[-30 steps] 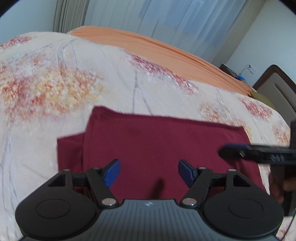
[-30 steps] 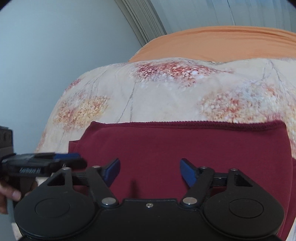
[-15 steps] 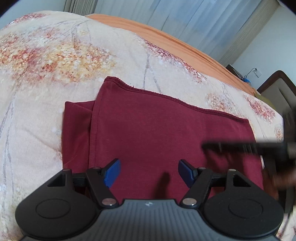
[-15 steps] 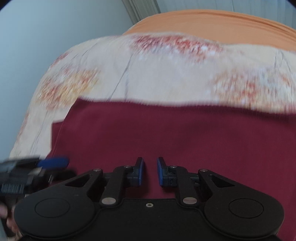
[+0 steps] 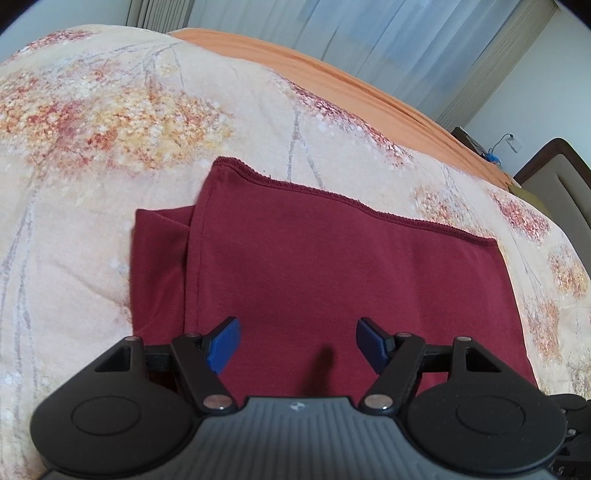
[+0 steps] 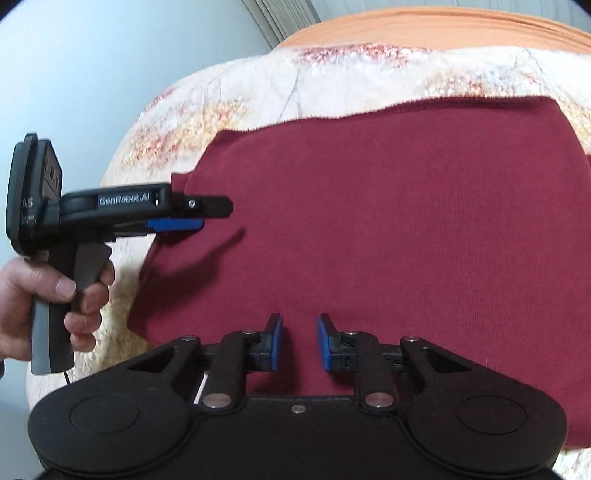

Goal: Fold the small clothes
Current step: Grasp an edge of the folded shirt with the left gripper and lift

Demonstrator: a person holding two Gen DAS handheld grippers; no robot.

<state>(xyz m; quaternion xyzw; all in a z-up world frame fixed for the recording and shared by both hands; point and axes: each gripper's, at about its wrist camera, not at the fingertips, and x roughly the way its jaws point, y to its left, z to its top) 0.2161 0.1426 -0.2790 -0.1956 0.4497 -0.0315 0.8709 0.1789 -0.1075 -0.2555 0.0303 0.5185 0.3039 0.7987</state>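
Just ahead of the right tool (image 6: 300, 341), dark red cloth fills the near ground. Its pads have just been narrowing then easing a little; they now stand a narrow gap apart, with only flat cloth seen through the gap and nothing pinched, so I judge this tool empty and poised over the near edge of the garment (image 6: 388, 221). The garment lies flat on the bed (image 6: 351, 74), already folded into a rough rectangle, and a narrower layer sticks out at its left side.

To the left of that tool, the left tool (image 6: 207, 216) is seen side-on, gripped by a hand (image 6: 55, 295), reaching in over the garment's left part. From its own camera the left tool (image 5: 297, 341) has its pads wide apart above the cloth (image 5: 332, 277), clamped on nothing. The pairing looks deliberate: one tool at each side of the near edge, likely so both can lift it together for another fold.

Farther off, the garment's stitched hem (image 5: 369, 208) runs across, and beyond it is the floral quilt (image 5: 110, 110), then an orange sheet (image 5: 332, 74) and curtains (image 5: 369, 29). No containers show in either view.
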